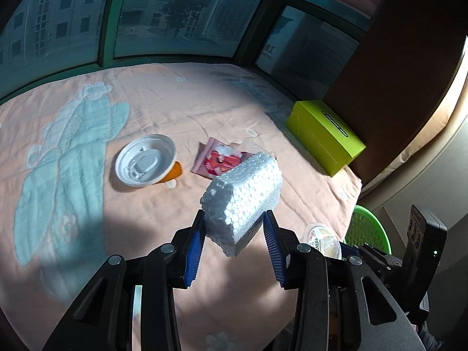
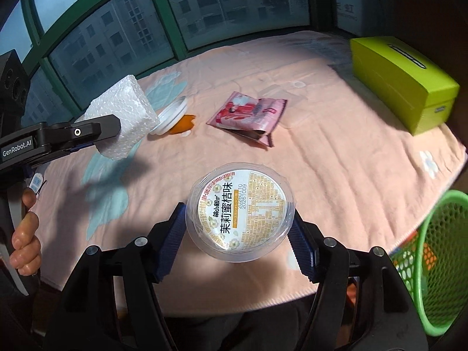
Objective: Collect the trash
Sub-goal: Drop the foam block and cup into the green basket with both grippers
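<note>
Fingers of your left gripper (image 1: pixel 234 228) pinch a white foam block (image 1: pixel 242 196) at lower centre of the left view; fingers of your right gripper (image 2: pixel 238 228) clamp a clear lidded cup (image 2: pixel 239 210) at its rim, lower centre of the right view. Foam is likely very light, stiff and crumbly, so hold its flat sides gently; the cup looks smooth and may slip, so grip below the rim. Left to right on the pink blanket (image 2: pixel 336 161) lie an orange cup with white lid (image 2: pixel 172 114), a red snack wrapper (image 2: pixel 248 111) and a green box (image 2: pixel 403 82). A green mesh basket (image 2: pixel 438 257) stands at lower right; windows fill the top.
</note>
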The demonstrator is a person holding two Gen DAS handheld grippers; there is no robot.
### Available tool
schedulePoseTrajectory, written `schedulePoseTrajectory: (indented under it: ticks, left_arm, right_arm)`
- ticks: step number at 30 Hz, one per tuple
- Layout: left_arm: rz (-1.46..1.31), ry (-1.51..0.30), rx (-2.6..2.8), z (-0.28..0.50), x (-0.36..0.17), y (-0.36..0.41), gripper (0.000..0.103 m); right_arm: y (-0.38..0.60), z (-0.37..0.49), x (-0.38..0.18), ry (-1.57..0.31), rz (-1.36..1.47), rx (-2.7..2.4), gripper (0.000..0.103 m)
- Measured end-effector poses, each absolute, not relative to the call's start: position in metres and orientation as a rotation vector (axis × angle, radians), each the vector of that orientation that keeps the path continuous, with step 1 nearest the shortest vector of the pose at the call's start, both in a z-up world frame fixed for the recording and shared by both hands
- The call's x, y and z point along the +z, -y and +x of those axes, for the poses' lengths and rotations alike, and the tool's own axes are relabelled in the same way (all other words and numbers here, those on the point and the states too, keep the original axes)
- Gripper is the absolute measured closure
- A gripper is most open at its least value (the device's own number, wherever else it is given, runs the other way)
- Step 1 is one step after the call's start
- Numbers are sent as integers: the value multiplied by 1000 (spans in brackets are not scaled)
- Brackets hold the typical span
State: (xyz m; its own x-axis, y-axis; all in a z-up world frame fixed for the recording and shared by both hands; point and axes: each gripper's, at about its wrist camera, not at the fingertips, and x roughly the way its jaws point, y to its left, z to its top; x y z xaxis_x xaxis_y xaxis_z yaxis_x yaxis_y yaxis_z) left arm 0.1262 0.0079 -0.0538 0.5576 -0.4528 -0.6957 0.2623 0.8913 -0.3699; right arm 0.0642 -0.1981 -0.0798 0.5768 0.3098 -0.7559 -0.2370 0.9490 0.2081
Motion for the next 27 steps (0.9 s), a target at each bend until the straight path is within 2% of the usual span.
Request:
schedulePoseTrajectory:
  ticks: [15,27]
  left_arm:
    - [-88,-937,-693,119,-49,161,64]
    - [14,-963,-810,108,-47,255,64]
  right_arm:
    - [386,3,-76,-862,227,-57,36]
    - [490,-33,-104,-903,296,-279,35]
